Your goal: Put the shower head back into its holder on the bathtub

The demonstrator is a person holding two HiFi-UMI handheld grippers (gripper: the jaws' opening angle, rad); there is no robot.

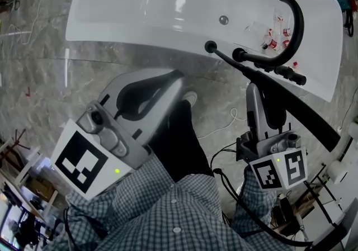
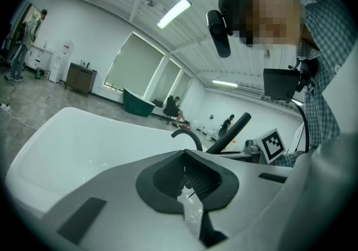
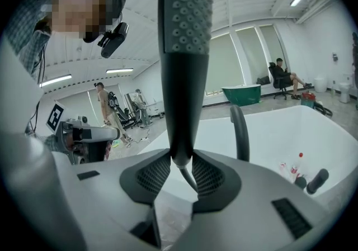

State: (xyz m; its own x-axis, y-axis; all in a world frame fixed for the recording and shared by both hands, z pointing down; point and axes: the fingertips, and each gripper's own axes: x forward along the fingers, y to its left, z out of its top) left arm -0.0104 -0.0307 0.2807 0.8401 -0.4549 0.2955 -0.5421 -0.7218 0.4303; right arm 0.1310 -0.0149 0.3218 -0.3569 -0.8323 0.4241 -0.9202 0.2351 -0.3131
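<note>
The black stick shower head [image 1: 299, 113] slants from the bathtub rim back toward me, and its nubbed face [image 3: 184, 32] rises straight up in the right gripper view. My right gripper [image 1: 254, 90] [image 3: 180, 160] is shut on its narrow lower end. A thin black hose [image 1: 230, 61] runs from there to a round black fitting [image 1: 210, 47] on the white bathtub's rim [image 1: 140, 40]. My left gripper [image 1: 180, 82] [image 2: 184, 152] hovers left of it over the floor, jaws together with nothing in them.
A curved black spout [image 1: 297, 18] and black knobs [image 1: 239, 53] stand on the rim at the right. Small red-and-white bottles [image 1: 274, 40] lie in the tub near a drain [image 1: 224, 19]. My dark trouser leg [image 1: 179, 138] and cables [image 1: 224, 127] are on the marble floor.
</note>
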